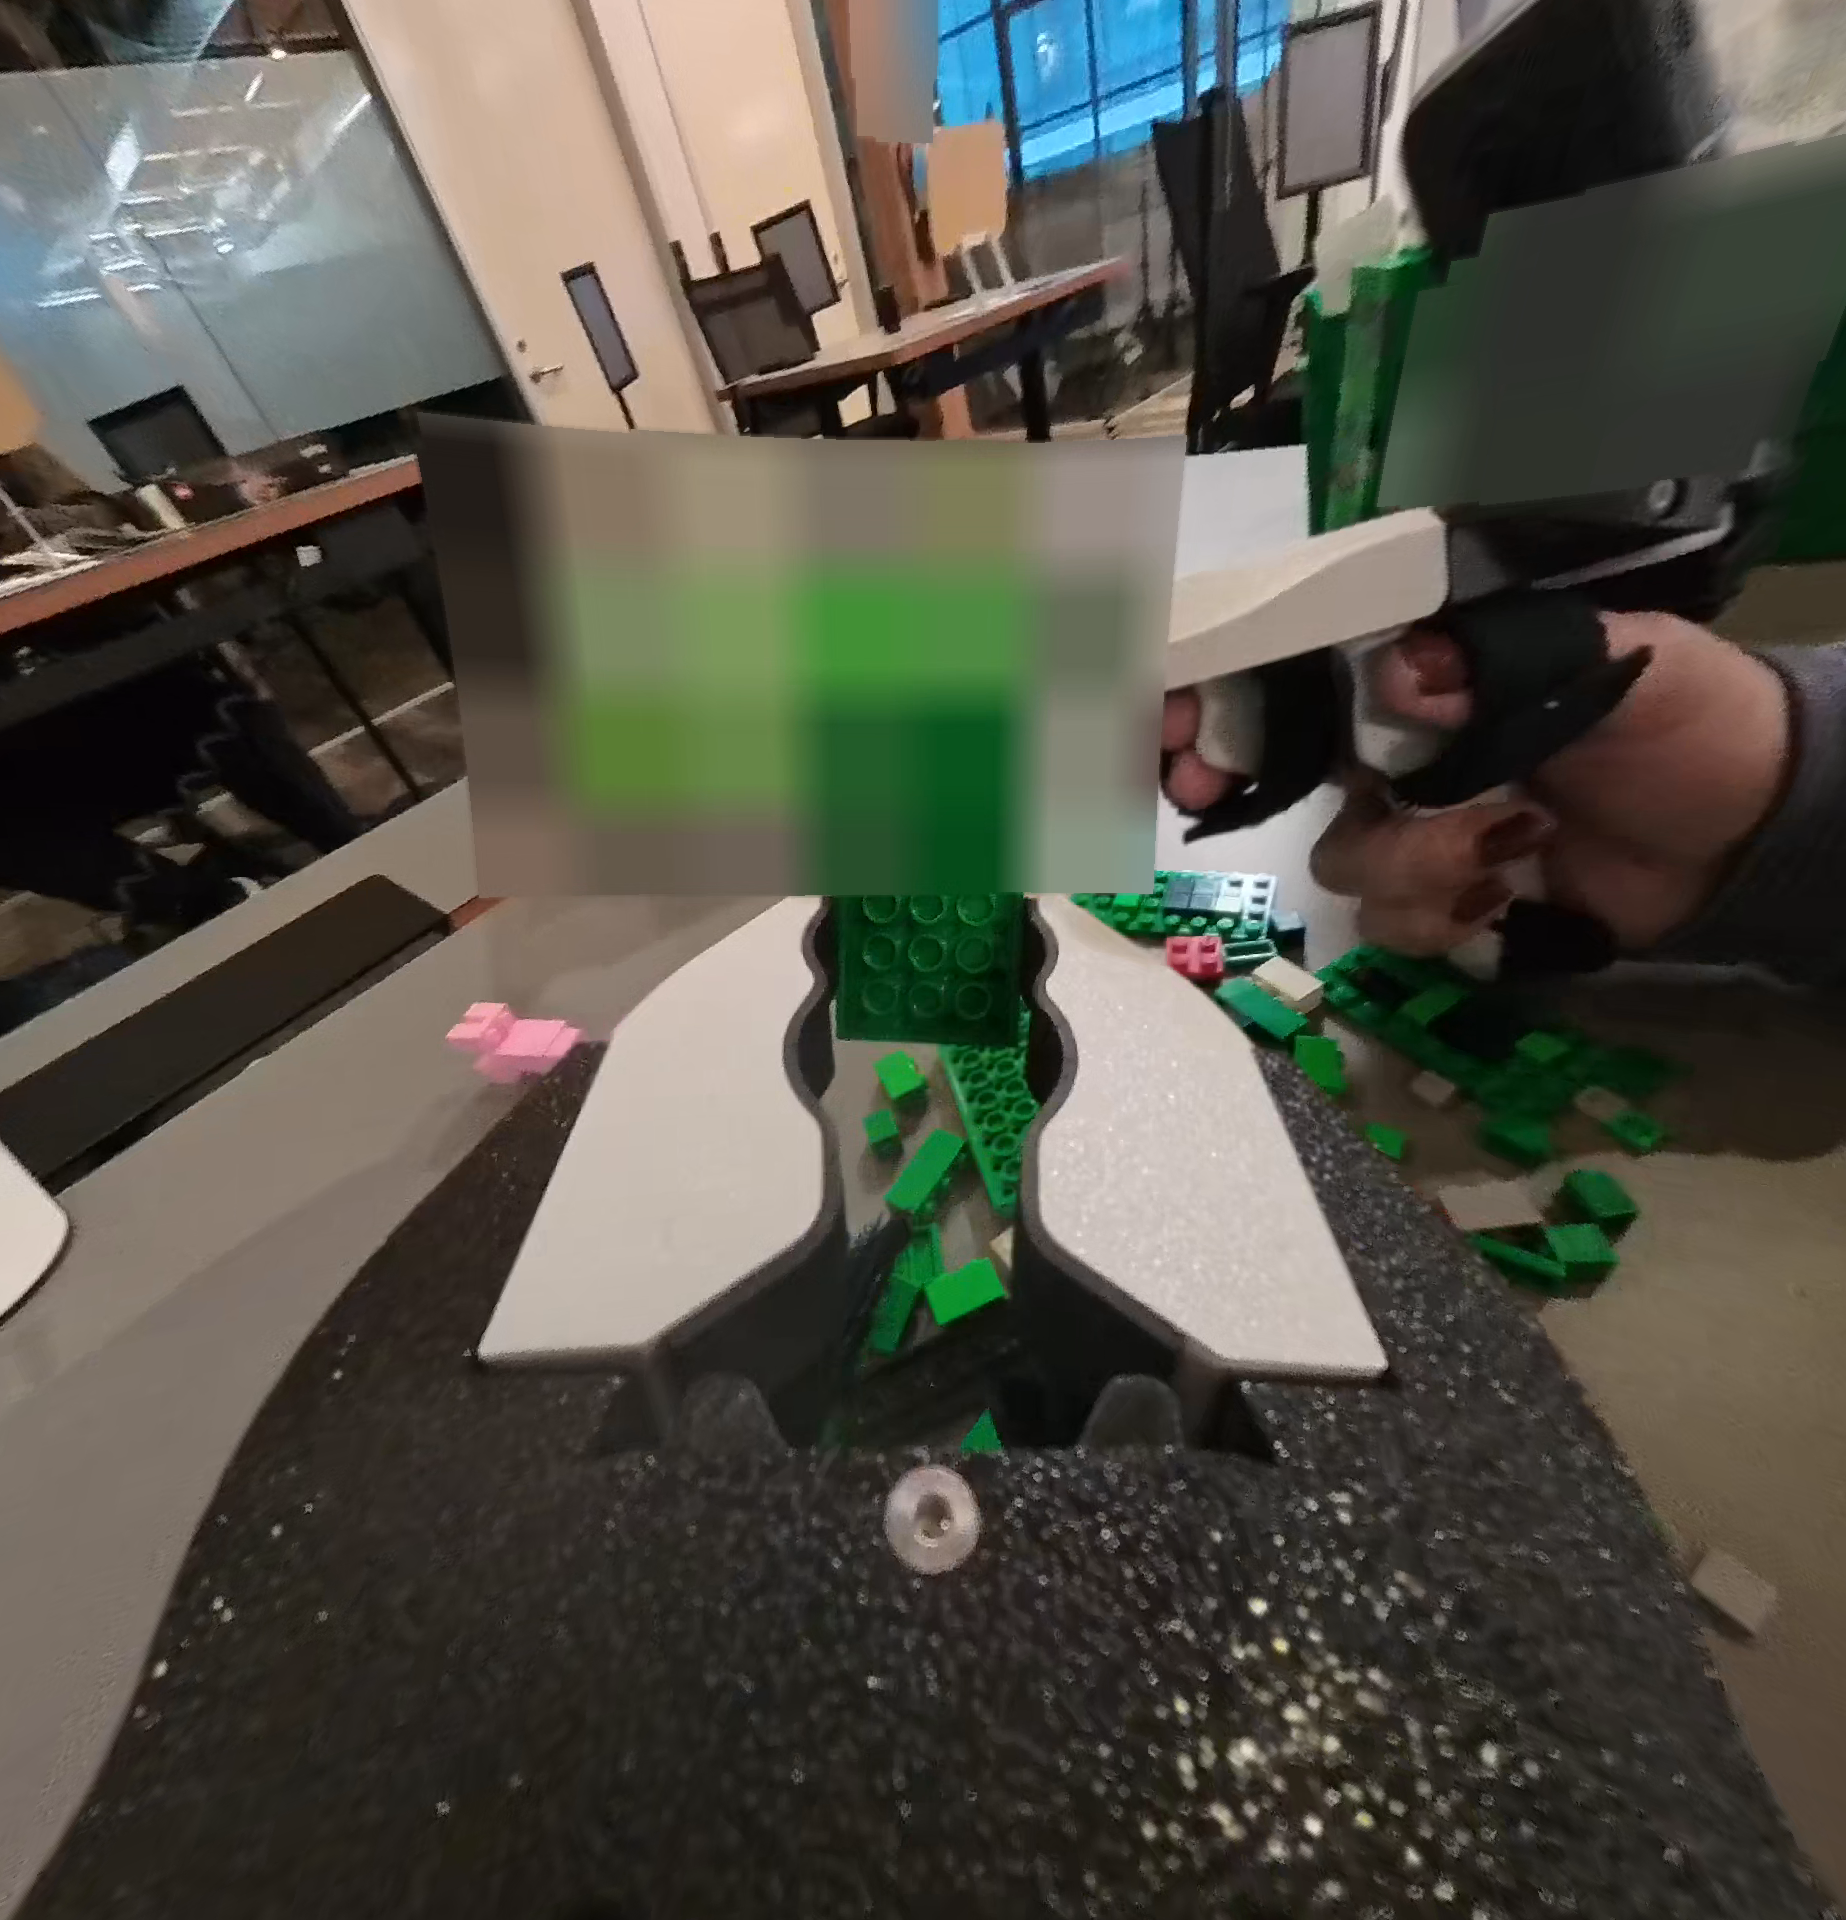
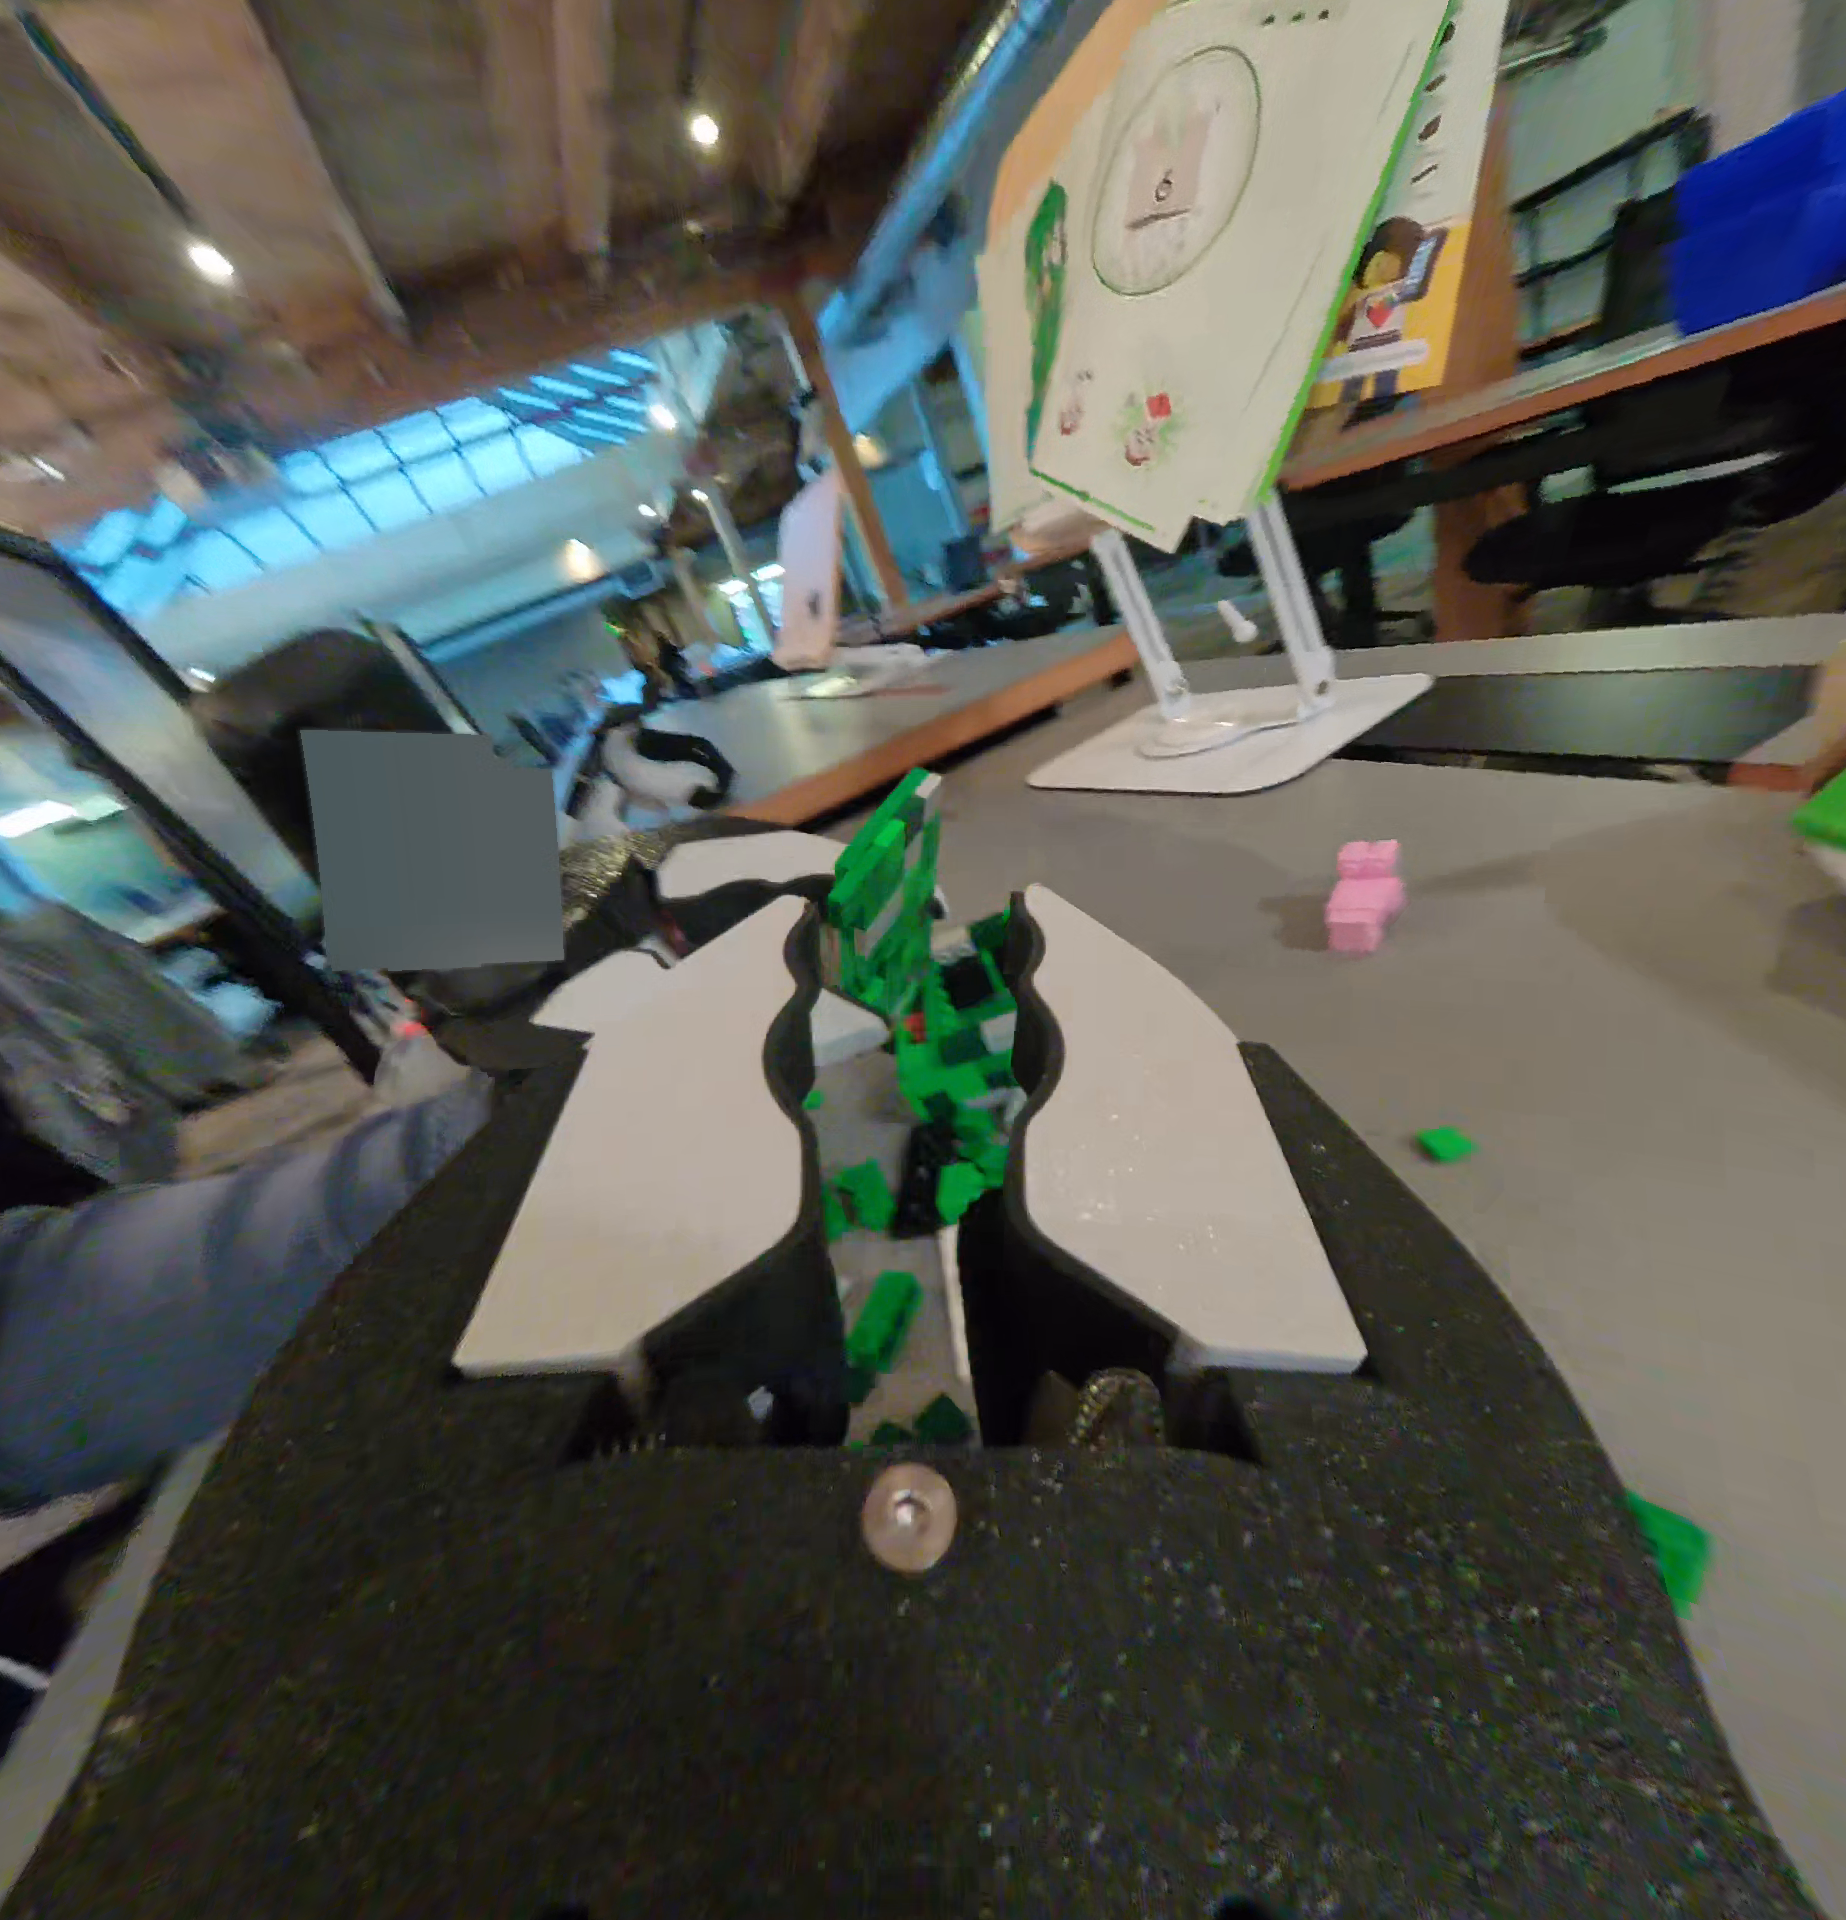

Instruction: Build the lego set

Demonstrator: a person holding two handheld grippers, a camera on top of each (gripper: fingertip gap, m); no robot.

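My left gripper (image 1: 929,935) is shut on a flat green Lego build (image 1: 929,977) and holds it upright above the table. A blurred patch hides the build's upper part. In the right wrist view the same build (image 2: 883,883) tilts between the left gripper's white fingers (image 2: 732,862). My right gripper (image 2: 914,914) is open, its tips close in front of the build, and I cannot tell if they touch it. It also shows in the left wrist view, where a finger (image 1: 1303,592) reaches in from the right. Loose green bricks (image 1: 1470,1039) lie below.
A pink Lego pig (image 2: 1366,899) stands on the grey table, also seen in the left wrist view (image 1: 514,1039). An instruction booklet (image 2: 1210,260) rests on a white stand (image 2: 1231,727) at the back. A single green brick (image 2: 1444,1143) lies to the right. Left tips to right tips: about 4 cm. The pink Lego pig (image 2: 1366,899) sits 15 cm or so from the ends of my left fingers. It is also in sight in the left wrist view (image 1: 541,1036).
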